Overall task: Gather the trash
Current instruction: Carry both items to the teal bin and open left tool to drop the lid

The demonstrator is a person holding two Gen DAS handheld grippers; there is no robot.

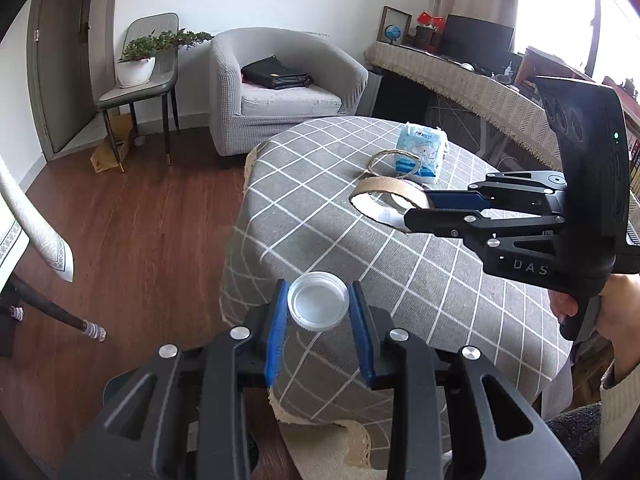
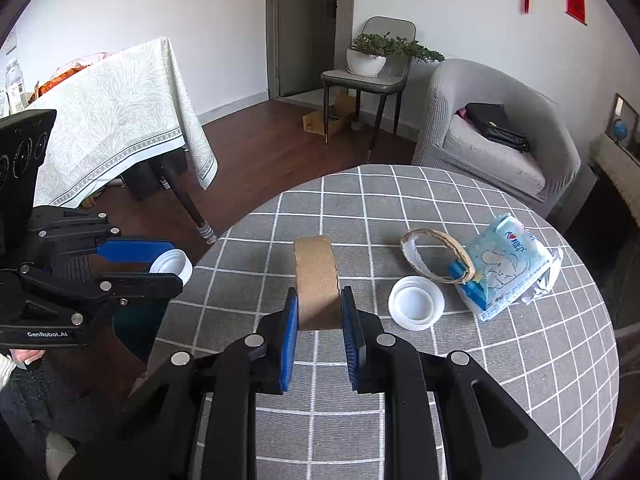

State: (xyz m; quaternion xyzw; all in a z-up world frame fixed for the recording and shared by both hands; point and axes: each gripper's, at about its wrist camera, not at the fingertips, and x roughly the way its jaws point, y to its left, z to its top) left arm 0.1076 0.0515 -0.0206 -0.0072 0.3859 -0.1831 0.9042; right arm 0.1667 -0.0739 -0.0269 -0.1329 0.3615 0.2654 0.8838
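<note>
The left gripper (image 1: 318, 306) is clamped on a white round plastic lid (image 1: 318, 306); the right gripper (image 2: 319, 312) pinches a brown cardboard tape ring (image 2: 318, 280) above the grey checked tablecloth (image 2: 460, 380); only the right wrist view shows a second white lid (image 2: 416, 308) lying beside a blue tissue packet (image 2: 506, 266).

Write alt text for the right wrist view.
The right gripper grips an upright cardboard ring over a round table in grey checked cloth. On the table lie a white lid, a second ring and a tissue pack. At left, the left gripper holds a white cap.
</note>
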